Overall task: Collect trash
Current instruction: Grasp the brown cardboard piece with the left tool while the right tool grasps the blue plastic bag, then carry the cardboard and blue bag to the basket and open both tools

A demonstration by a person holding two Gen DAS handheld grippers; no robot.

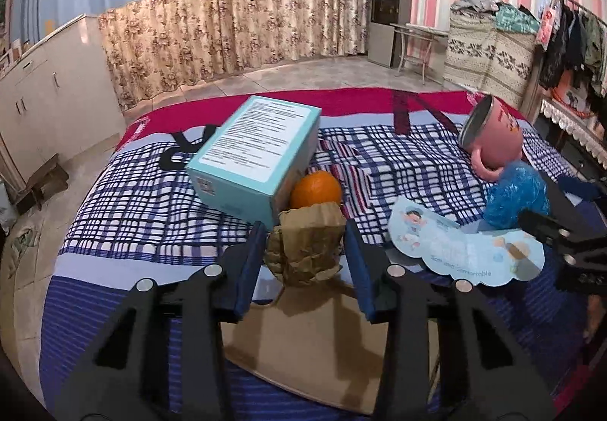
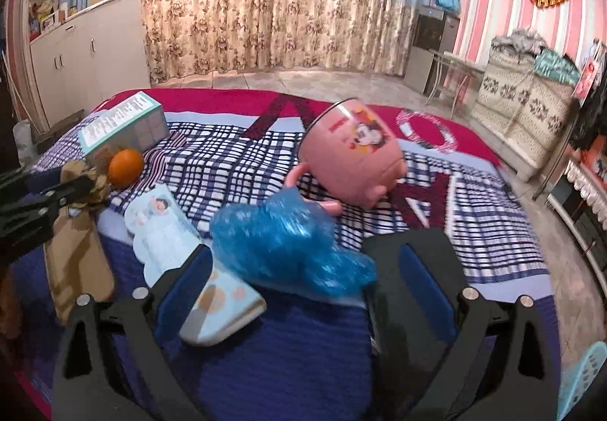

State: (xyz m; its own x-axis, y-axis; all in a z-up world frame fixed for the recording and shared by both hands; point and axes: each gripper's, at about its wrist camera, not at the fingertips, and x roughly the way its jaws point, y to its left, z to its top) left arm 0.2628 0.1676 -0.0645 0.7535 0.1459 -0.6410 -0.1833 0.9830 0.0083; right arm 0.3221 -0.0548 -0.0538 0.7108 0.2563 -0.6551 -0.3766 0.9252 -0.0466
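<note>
A crumpled brown paper wad (image 1: pixel 305 244) sits between the fingers of my left gripper (image 1: pixel 305 242), which is closed on it, above a flat brown paper bag (image 1: pixel 326 337); the wad also shows in the right wrist view (image 2: pixel 81 180). A crumpled blue plastic bag (image 2: pixel 288 242) lies between the wide-open fingers of my right gripper (image 2: pixel 299 269); it also shows in the left wrist view (image 1: pixel 518 199). A light blue printed card (image 1: pixel 466 250) lies beside it on the checked blanket (image 1: pixel 159 208), partly under the right gripper's left finger (image 2: pixel 182 277).
A teal box (image 1: pixel 254 155) leans over an orange (image 1: pixel 316 189) behind the wad. A pink mug (image 2: pixel 354 165) lies tipped on its side behind the blue bag. A turquoise basket's rim (image 2: pixel 584 383) shows at the lower right. Cabinets, curtains and tiled floor surround the bed.
</note>
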